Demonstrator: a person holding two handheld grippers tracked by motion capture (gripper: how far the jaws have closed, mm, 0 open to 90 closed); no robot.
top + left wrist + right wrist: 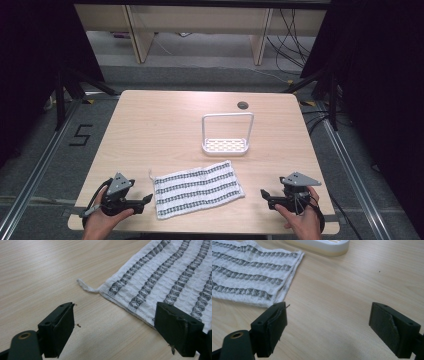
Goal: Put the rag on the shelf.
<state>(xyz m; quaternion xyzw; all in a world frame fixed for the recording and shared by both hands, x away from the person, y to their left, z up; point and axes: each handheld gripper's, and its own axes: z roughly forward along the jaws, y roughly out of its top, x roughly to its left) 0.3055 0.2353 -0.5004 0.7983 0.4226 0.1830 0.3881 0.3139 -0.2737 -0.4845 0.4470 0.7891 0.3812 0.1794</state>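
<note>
A white cloth [196, 189] with dark stripes lies flat on the wooden table [150, 130], near the edge where the person stands. It is a little wrinkled. A small loop of string sticks out from its left corner [85, 287].

Behind the cloth, more to the right, stands a white rack [226, 135]. It has a flat little tray at the bottom with rows of small holes in it, and a thin bar goes up and over the tray like a big handle. Nothing lies in the tray and nothing hangs on the bar. The rack and the cloth are near each other but do not touch.

The left gripper [148, 199] sits just beside the left end of the cloth, held in the person's left hand [102, 220]. Its jaws are spread wide and hold nothing. In the left gripper view, the corner of the cloth with the loop lies just ahead of the jaws.

The right gripper [263, 193] sits near the right end of the cloth, held in the right hand [302, 220]. Its jaws are spread wide too and pinch nothing. In the right gripper view, bare table lies between the jaws, and the cloth's right edge [292, 275] lies ahead of one of them.

There is a round hole [243, 105] in the table at the far right.
</note>
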